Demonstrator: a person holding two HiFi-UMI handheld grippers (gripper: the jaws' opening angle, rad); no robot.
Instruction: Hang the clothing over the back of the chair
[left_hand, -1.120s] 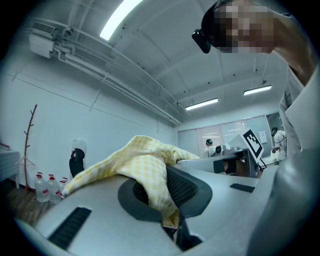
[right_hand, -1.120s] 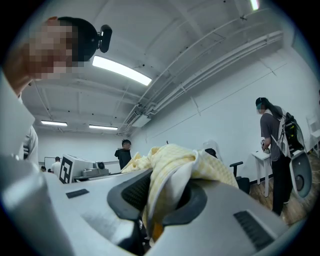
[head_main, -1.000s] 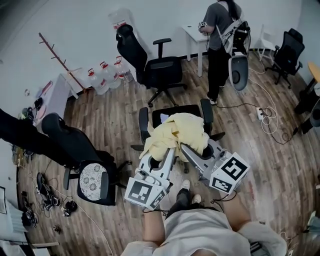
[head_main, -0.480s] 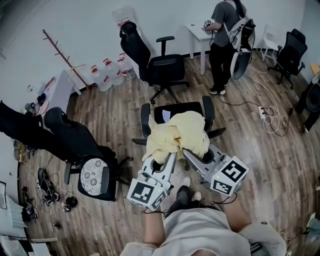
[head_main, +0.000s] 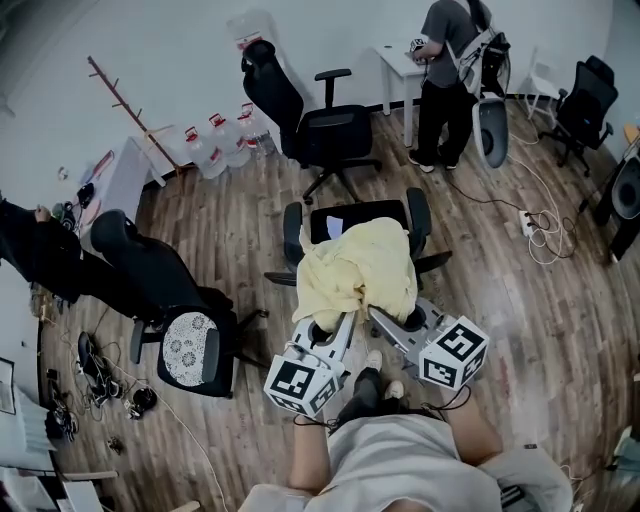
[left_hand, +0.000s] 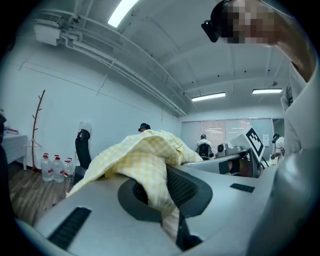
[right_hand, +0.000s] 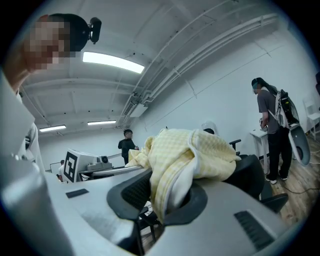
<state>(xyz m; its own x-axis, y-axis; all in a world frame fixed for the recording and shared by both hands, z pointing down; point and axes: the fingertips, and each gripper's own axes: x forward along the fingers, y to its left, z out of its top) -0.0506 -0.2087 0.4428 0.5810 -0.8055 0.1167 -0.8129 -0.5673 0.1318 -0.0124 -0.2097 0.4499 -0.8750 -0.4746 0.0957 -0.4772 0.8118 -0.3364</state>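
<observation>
Moved: clothing and both grippers sit lower than a second ago, and the cloth now spreads down over the chair back; hanging looks nearly done, with only the release left
Clothing: yellow check, draped across the top of the chair's back
Left gripper: near side of the chair, jaws pinched together on a fold
Right gripper: alongside, clamped on a thicker bunch
Bottles: well beyond the chair, contents too small to tell
</observation>
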